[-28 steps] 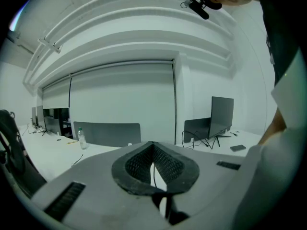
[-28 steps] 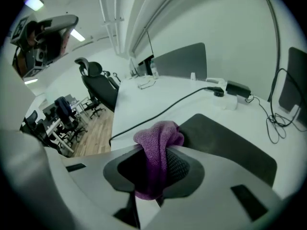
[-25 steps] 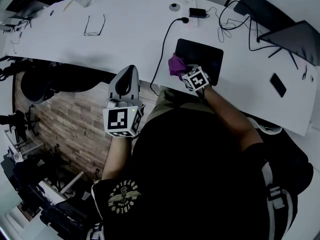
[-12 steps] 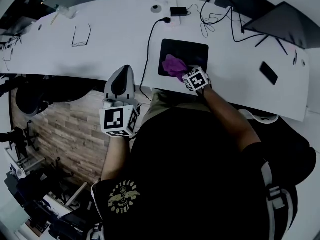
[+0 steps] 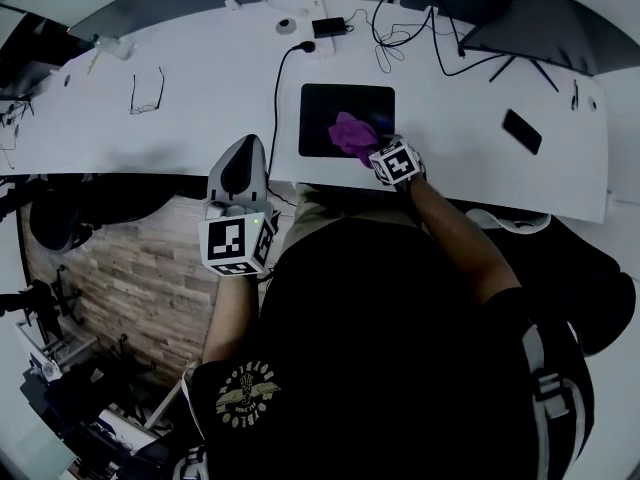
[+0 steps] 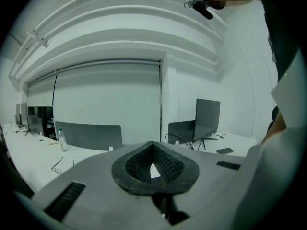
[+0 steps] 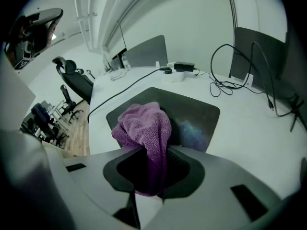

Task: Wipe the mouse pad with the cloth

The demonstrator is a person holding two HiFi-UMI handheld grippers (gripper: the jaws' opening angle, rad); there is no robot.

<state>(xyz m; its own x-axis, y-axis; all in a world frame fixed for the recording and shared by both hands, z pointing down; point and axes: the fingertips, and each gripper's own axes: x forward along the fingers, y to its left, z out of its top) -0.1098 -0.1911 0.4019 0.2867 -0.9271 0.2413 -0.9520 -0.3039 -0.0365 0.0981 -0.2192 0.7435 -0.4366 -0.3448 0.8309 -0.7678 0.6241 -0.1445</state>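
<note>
A dark mouse pad (image 5: 330, 108) lies on the white desk (image 5: 200, 98) near its front edge. A bunched purple cloth (image 5: 351, 133) rests on the pad's near middle, and my right gripper (image 5: 374, 149) is shut on it. In the right gripper view the cloth (image 7: 144, 126) hangs out from between the jaws of my right gripper (image 7: 151, 171), over the pad (image 7: 194, 116). My left gripper (image 5: 244, 153) is held off the desk's front edge, left of the pad. Its jaws are closed together in the left gripper view, and my left gripper (image 6: 152, 163) holds nothing.
Eyeglasses (image 5: 146, 92) lie on the desk at the left and a phone (image 5: 522, 131) at the right. A black cable (image 5: 277, 88) runs past the pad's left side to a power strip (image 5: 327, 27). Monitors (image 5: 530, 18) and tangled wires (image 5: 415, 28) line the back. Wood floor (image 5: 130, 258) lies below left.
My right gripper has drawn the cloth from the pad's left near edge toward its middle. The left gripper has kept its place, and the head view has shifted.
</note>
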